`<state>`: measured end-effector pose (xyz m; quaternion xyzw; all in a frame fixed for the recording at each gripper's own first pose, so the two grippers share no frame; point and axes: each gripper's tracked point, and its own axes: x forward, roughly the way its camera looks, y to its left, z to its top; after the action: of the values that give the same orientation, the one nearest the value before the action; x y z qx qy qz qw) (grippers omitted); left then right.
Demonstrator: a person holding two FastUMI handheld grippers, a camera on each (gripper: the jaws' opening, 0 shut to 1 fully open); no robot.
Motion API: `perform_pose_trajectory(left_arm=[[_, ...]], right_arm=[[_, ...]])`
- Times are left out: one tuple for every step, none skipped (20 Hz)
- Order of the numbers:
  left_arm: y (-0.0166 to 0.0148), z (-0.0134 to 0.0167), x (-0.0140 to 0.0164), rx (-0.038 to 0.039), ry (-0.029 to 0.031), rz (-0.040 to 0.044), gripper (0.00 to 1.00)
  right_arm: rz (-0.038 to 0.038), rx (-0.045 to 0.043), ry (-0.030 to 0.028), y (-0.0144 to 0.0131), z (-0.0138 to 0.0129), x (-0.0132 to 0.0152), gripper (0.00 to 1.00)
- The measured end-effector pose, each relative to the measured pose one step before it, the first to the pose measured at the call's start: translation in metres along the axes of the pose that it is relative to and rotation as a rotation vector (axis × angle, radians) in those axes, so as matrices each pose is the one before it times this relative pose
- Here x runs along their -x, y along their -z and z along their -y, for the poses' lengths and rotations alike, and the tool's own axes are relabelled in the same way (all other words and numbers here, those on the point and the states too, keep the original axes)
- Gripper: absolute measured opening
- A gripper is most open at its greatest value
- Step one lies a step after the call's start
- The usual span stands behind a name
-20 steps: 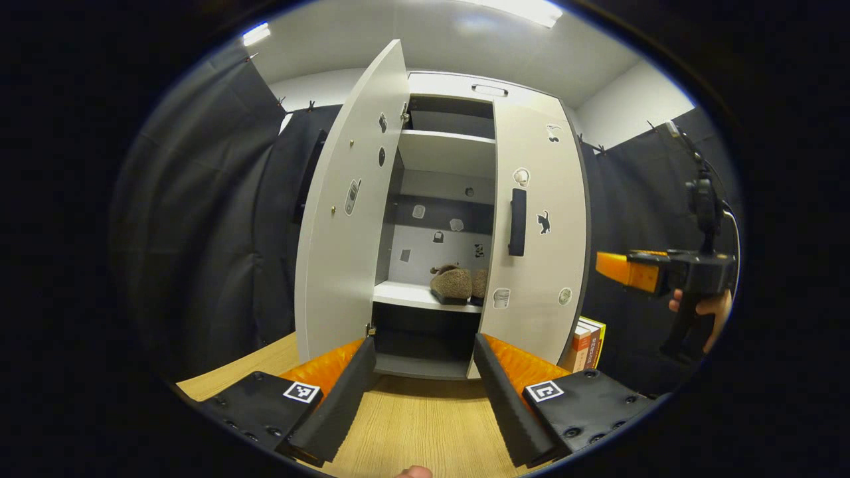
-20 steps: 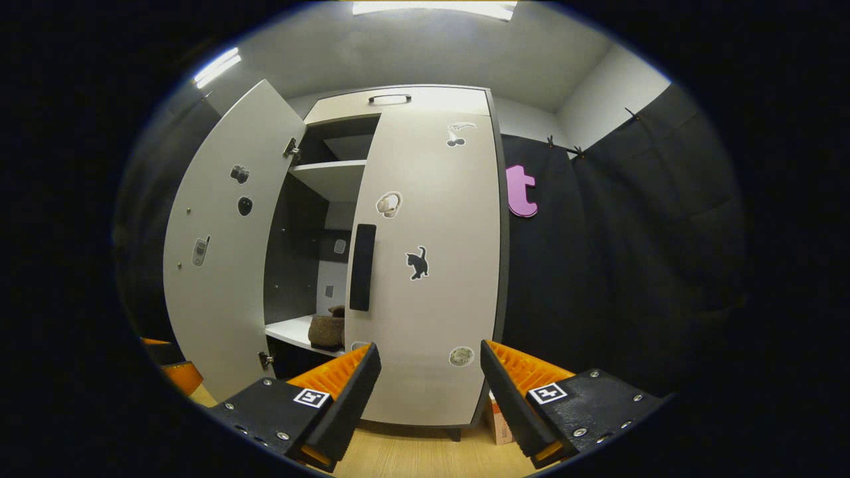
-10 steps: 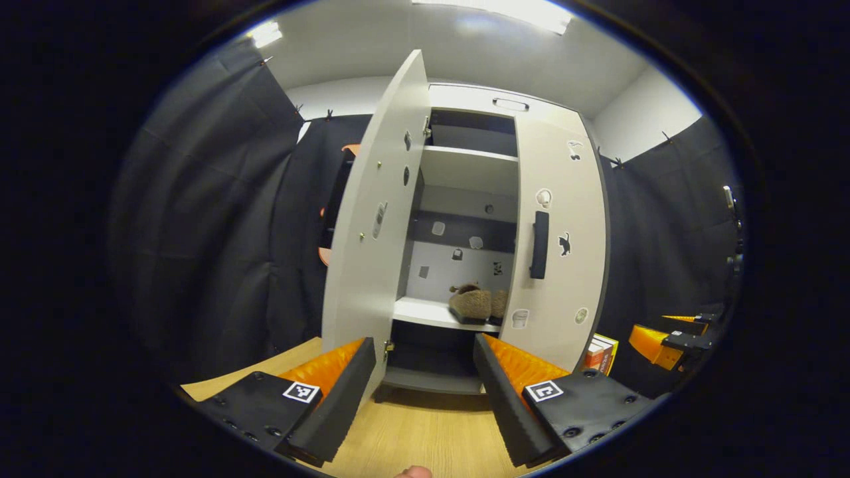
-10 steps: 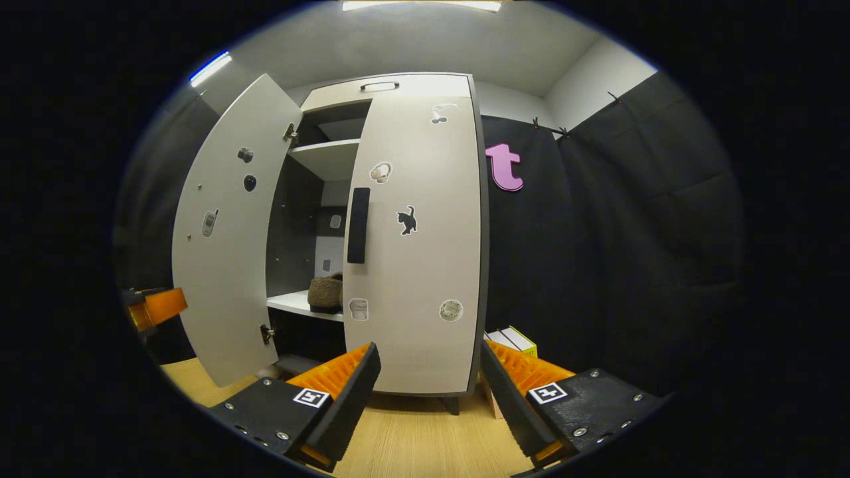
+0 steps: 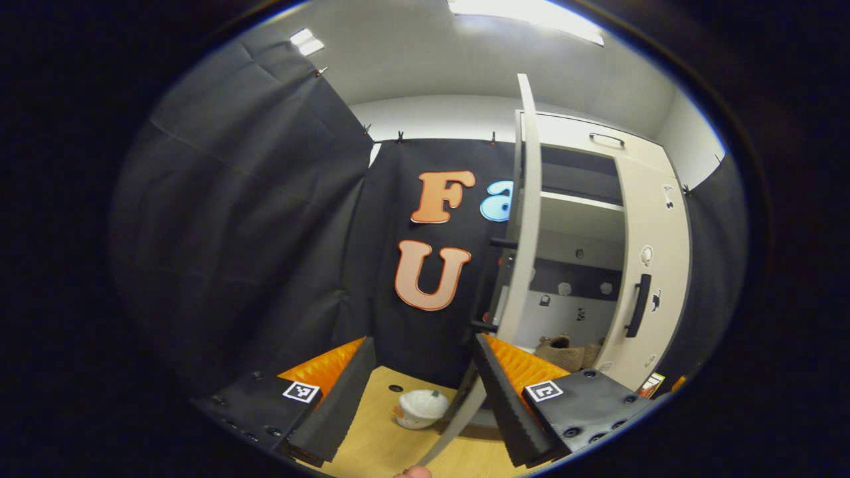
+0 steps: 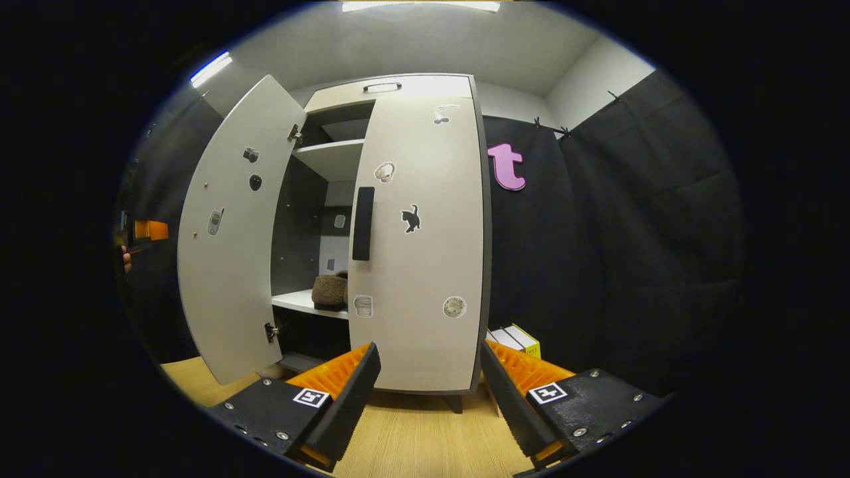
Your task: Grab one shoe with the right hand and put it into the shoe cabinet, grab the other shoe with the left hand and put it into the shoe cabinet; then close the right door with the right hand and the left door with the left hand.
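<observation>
Swung leftward since a second ago, the left gripper (image 5: 425, 392) now faces the thin edge of the left door (image 5: 521, 265), jaws apart and empty; a small white tub (image 5: 420, 407) sits on the wooden floor (image 5: 372, 445) between its fingers. Right gripper (image 6: 428, 392) has drawn back, jaws likewise apart and empty, before the shut right door (image 6: 422, 239). Two brown shoes (image 6: 330, 291) sit side by side on the cabinet's (image 6: 392, 89) lower shelf. Two doors: left wide open, right closed. Two books (image 6: 514, 340) lie right of the cabinet.
</observation>
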<state>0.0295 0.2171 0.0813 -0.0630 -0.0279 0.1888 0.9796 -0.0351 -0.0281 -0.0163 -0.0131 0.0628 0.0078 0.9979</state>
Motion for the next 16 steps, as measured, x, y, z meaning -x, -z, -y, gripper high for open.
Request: perform_pose_trajectory(left_arm=[[-0.00543,-0.00555,-0.01112,-0.01885,-0.00670,0.00999,0.96],[-0.00572,-0.00290,-0.01241,-0.01549,-0.00411,0.00654,0.96],[-0.00409,0.00040,-0.01099,-0.00454,0.00952,-0.00019,0.96],[-0.00198,0.00163,-0.00857,-0.00472,0.00724,-0.00105,0.94],[-0.00021,0.00064,-0.00775,-0.01056,0.00629,-0.00564,0.97],[0.00079,0.00106,-0.00508,-0.00986,-0.00022,-0.00050,0.94],[-0.00047,0.00363,-0.00375,-0.00867,0.00747,0.00309,0.97],[0.00228,0.00596,-0.00166,-0.01037,0.00782,-0.00198,0.97],[0.00161,0.00050,0.00241,-0.02041,-0.00465,0.00297,0.94],[-0.00252,-0.00113,-0.00324,-0.02928,-0.00376,0.01413,0.99],[-0.00140,0.00177,0.00229,-0.02272,-0.00298,0.00847,0.96],[0.00079,0.00224,0.00036,-0.01565,-0.00576,0.00215,0.96],[-0.00079,0.00144,0.00091,-0.02252,0.00378,0.00588,0.99],[-0.00118,0.00202,0.00170,-0.01593,0.00732,0.00632,0.93],[-0.00013,0.00166,0.00153,-0.00419,-0.00019,0.00030,0.99],[-0.00058,0.00077,0.00075,0.00276,-0.00017,-0.00231,0.93]], right_arm=[[-0.00431,-0.00176,0.00145,0.00117,0.00122,0.00048,0.93],[-0.00346,-0.00242,0.00428,0.00120,0.00170,0.00017,0.93],[-0.00187,-0.00248,0.00369,0.00038,0.00189,0.00085,0.93],[-0.00264,-0.00112,0.00688,0.00086,0.00254,0.00068,0.93],[0.00069,-0.00006,0.00986,0.00023,0.00364,0.00042,0.93],[0.00024,-0.00122,0.00984,0.00040,0.00317,0.00033,0.93],[-0.00198,-0.00327,0.00770,0.00078,0.00274,-0.00020,0.93],[-0.00054,-0.00483,0.00595,0.00023,0.00261,-0.00034,0.93],[-0.00011,-0.00338,0.00775,0.00016,0.00325,-0.00029,0.93],[0.00086,-0.00225,0.00604,0.00043,0.00256,-0.00057,0.93],[0.00161,-0.00162,0.00510,-0.00094,0.00225,0.00023,0.93],[-0.00078,-0.00077,0.00210,-0.00005,0.00083,-0.00111,0.93],[-0.00051,-0.00051,0.00082,0.00027,0.00068,-0.00067,0.93],[-0.00278,-0.00098,-0.00161,0.00128,-0.00013,-0.00135,0.93],[-0.00137,-0.00169,-0.00348,0.00061,-0.00042,0.00052,0.93],[-0.00108,-0.00100,-0.00264,0.00085,-0.00089,-0.00105,0.93]])
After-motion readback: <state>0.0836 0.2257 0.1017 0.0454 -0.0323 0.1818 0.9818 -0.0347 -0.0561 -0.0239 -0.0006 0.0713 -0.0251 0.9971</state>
